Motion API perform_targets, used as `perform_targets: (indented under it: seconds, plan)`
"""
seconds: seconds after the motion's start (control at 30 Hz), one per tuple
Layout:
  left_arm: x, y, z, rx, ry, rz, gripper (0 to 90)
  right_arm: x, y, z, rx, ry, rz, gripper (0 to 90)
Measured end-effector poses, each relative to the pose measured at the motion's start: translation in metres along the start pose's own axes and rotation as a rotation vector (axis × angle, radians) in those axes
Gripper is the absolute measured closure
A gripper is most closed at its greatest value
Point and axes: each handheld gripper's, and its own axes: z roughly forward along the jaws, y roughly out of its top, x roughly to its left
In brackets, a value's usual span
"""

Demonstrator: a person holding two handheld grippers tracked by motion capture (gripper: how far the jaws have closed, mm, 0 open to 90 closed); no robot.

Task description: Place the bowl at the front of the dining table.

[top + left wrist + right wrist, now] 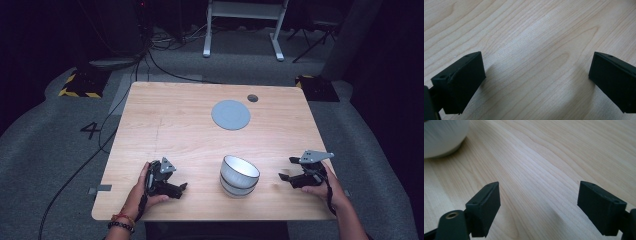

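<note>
Two white ribbed bowls (239, 175) sit nested, one inside the other, near the front middle of the wooden table (175, 125). A flat grey round plate (230, 114) lies farther back. My left gripper (181, 188) rests on the table left of the bowls, its jaws wide apart over bare wood (536, 70). My right gripper (288, 168) is held right of the bowls, pointing toward them, open with nothing between its jaws (539, 202). In the right gripper view the bowl's side (441, 137) shows at the top left.
A small dark round hole (252, 98) sits in the table near its back right. Cables and a white desk frame (245, 25) lie on the grey floor beyond. The table's front edge runs just below both hands.
</note>
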Motion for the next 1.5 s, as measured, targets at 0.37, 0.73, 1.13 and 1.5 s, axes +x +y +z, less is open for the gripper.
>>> perform_targets:
  seconds: [0.37,0.73,1.13,1.5]
  plan:
    - [0.0,0.0,0.0,0.0,-0.001,0.0,0.7,0.022,0.017,-0.01,-0.049,0.05,-0.058,20.4]
    - [0.0,0.0,0.0,0.001,-0.001,0.001,0.7,0.044,0.033,-0.012,-0.054,0.107,-0.122,20.8]
    - [0.0,0.0,0.0,0.0,-0.001,-0.003,0.7,0.071,0.055,-0.013,-0.076,0.184,-0.193,21.5]
    - [0.0,0.0,0.0,0.0,0.0,0.0,0.7,0.084,0.075,-0.012,-0.085,0.246,-0.245,21.7]
